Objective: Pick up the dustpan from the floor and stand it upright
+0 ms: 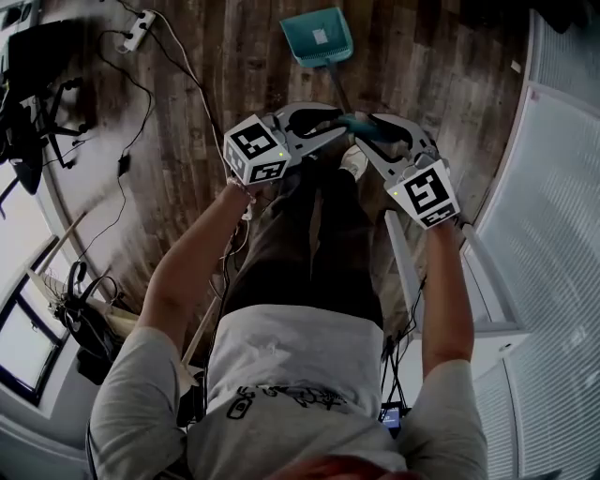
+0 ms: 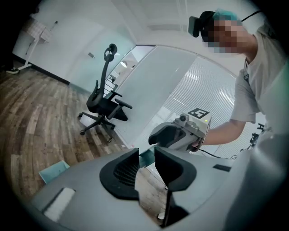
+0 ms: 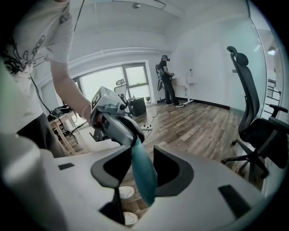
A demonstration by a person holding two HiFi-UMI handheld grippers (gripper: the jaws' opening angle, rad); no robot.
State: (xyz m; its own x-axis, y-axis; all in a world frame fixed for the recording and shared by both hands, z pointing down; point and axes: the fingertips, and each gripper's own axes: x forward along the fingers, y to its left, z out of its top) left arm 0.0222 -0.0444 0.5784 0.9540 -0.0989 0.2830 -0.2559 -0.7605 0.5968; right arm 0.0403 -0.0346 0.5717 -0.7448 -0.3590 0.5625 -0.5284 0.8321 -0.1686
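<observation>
Teal dustpan (image 1: 302,42), white label on pan, dark shaft, teal grip. Grey left gripper (image 1: 339,125) and grey right gripper (image 1: 366,131), black pads (image 2: 118,173) inside; white cubes (image 1: 255,150) printed with black square patterns, green light dot on right one. Dark brown plank floor (image 1: 216,84), streaky grain. White T-shirt (image 1: 291,366) with black print, dark trousers (image 1: 314,244), white shoes (image 3: 125,191). Black office chair (image 2: 103,106). White power strip (image 1: 139,28), black cables (image 1: 122,159). White slatted blinds (image 1: 553,234). Distant person (image 3: 165,81) in dark clothes against pale walls (image 3: 212,58).
</observation>
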